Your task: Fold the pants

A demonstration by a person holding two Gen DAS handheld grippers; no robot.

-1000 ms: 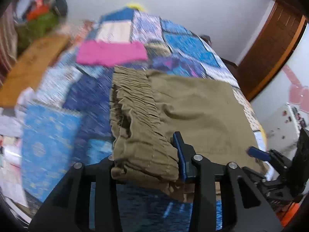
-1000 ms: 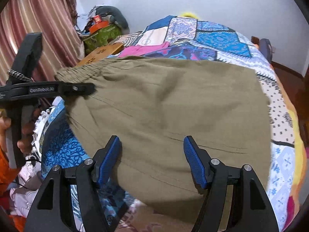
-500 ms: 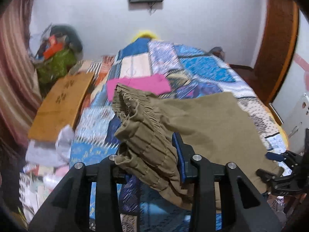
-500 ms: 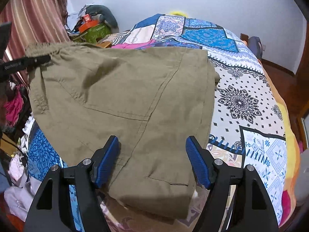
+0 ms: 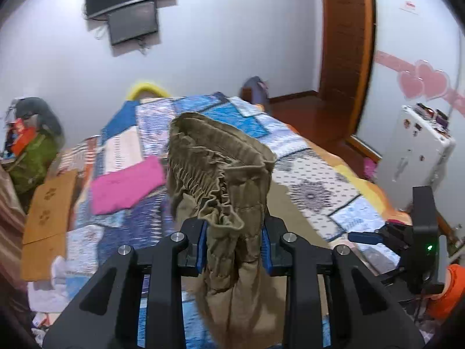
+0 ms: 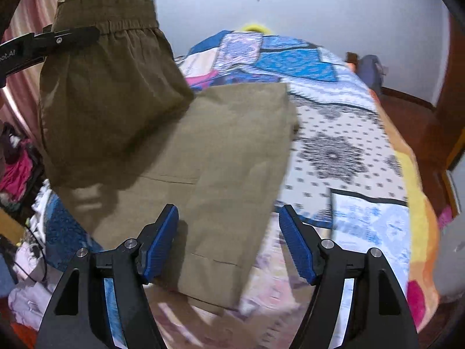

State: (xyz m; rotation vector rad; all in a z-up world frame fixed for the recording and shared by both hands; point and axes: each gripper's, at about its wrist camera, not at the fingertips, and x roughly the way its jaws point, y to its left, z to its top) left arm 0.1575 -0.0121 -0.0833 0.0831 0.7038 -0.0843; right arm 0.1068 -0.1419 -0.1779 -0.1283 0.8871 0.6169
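A: Left gripper?
B: Its jaws, just closing, pinch the waistband of one pair of olive pants, lifted above the patchwork bedspread. The right gripper is spread over the legs.
A: Room?
B: Two wall screens, one pink cloth.

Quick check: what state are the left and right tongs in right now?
Left tongs: just been closing, shut on the olive pants at the gathered waistband.
Right tongs: open, holding nothing, above the pants' leg.
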